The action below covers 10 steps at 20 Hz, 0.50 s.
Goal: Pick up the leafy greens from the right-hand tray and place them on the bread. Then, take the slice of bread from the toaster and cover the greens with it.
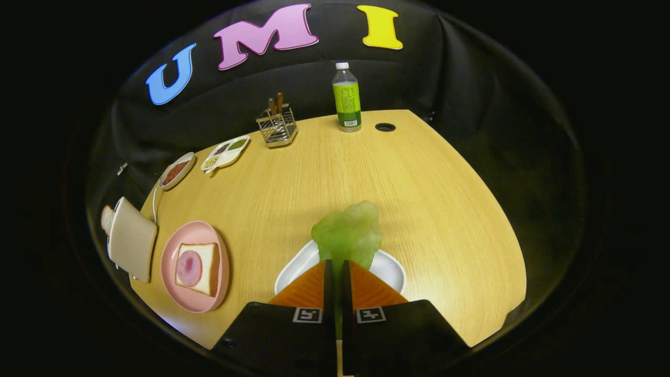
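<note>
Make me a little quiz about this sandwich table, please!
1. True or false: the gripper is shut on the greens.
2. What lies on the bread on the pink plate? A) a round pink slice B) a fork C) nothing
3. Fill in: a bread slice sticks out of the ___ beside the pink plate.

Key
1. True: both fingers pinch the greens, above the white tray.
2. A: a round pink slice.
3. Toaster.
</note>
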Motion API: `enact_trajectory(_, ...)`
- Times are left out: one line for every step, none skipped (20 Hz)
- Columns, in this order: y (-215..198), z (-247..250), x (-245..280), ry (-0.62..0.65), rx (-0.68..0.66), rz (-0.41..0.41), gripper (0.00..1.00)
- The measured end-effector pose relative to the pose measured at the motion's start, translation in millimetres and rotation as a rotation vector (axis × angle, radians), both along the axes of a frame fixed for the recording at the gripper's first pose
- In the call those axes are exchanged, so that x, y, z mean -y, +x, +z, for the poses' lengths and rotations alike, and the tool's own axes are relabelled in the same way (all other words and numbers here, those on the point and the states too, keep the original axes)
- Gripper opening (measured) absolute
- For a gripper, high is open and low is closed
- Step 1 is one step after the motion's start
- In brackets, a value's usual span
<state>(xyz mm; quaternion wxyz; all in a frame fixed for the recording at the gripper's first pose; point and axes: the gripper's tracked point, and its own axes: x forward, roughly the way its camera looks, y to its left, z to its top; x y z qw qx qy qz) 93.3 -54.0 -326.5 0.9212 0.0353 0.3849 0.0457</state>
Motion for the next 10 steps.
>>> enact_trajectory(-2.6, 10.3, -3.8, 0.002, 0.009, 0.004, 0.09)
enact_trajectory(-5.9, 20.7, -8.9, 0.002, 0.017, 0.01, 0.09)
enact_trajectory(-9.7, 30.5, -14.6, 0.003, 0.026, 0.021, 0.09)
enact_trajectory(-13.1, 39.3, -21.2, 0.0, 0.032, 0.032, 0.09)
enact_trajectory(-17.4, 46.7, -28.5, -0.002, 0.036, 0.043, 0.09)
enact_trajectory(-20.1, 54.2, -36.5, -0.003, 0.039, 0.053, 0.09)
enact_trajectory(-22.8, 61.1, -44.7, -0.004, 0.041, 0.06, 0.09)
enact_trajectory(-26.0, 68.3, -55.0, 0.002, 0.044, 0.068, 0.09)
enact_trajectory(-28.5, 74.6, -66.4, 0.008, 0.048, 0.077, 0.09)
enact_trajectory(-31.5, 80.5, -78.6, 0.015, 0.054, 0.089, 0.09)
